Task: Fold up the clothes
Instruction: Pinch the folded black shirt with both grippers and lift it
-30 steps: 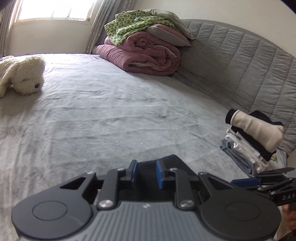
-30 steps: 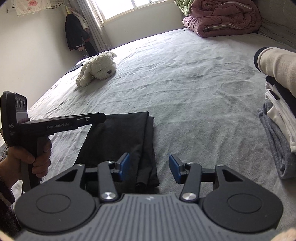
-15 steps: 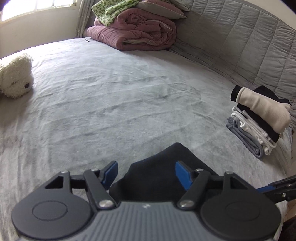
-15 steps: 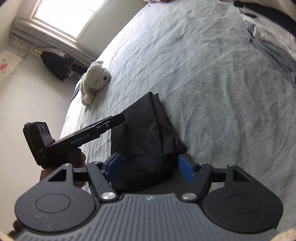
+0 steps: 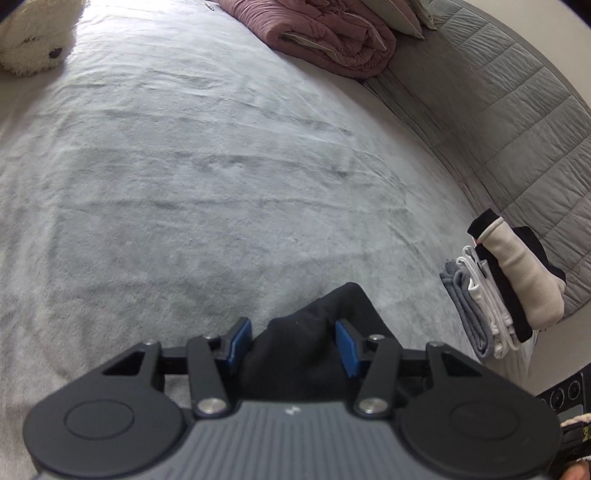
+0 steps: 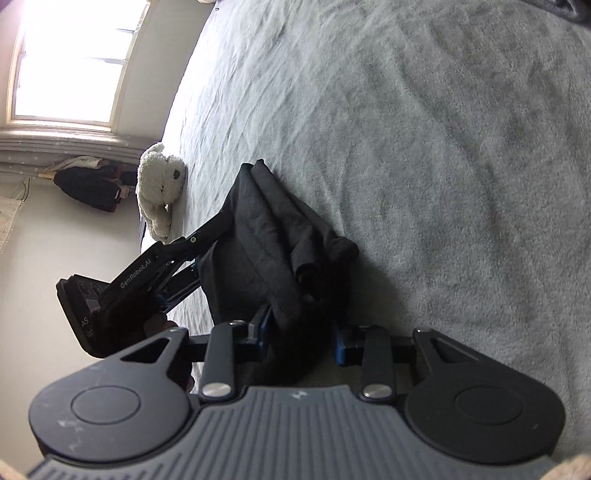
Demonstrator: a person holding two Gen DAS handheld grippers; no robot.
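Black garment: folded, lying on the grey bed cover at the near edge, at 6 o'clock in both wrist views. In the right wrist view it runs from 6 toward 11 o'clock as a long folded strip, with a bunched roll along its right edge.

Left wrist view, left to right. White plush toy at 10 o'clock, resting on the bed. Left hand-held gripper at 6 o'clock: blue pads spread wide, the end of the garment rising between them; contact with either pad cannot be confirmed. Folded pink quilt at 1 o'clock, against the grey quilted headboard. Stack of folded clothes at 3 o'clock, beside the headboard: grey at the bottom, white and black layers above, a cream roll on top.

Right wrist view, left to right. Bright window at 10 o'clock, dark clothing hanging below it. Left hand-held gripper seen side-on at 9 o'clock, its tip at the garment's left edge. Right hand-held gripper at 6 o'clock: jaws set wide, straddling the near end of the garment; no closure on the cloth visible.

No containers in view.
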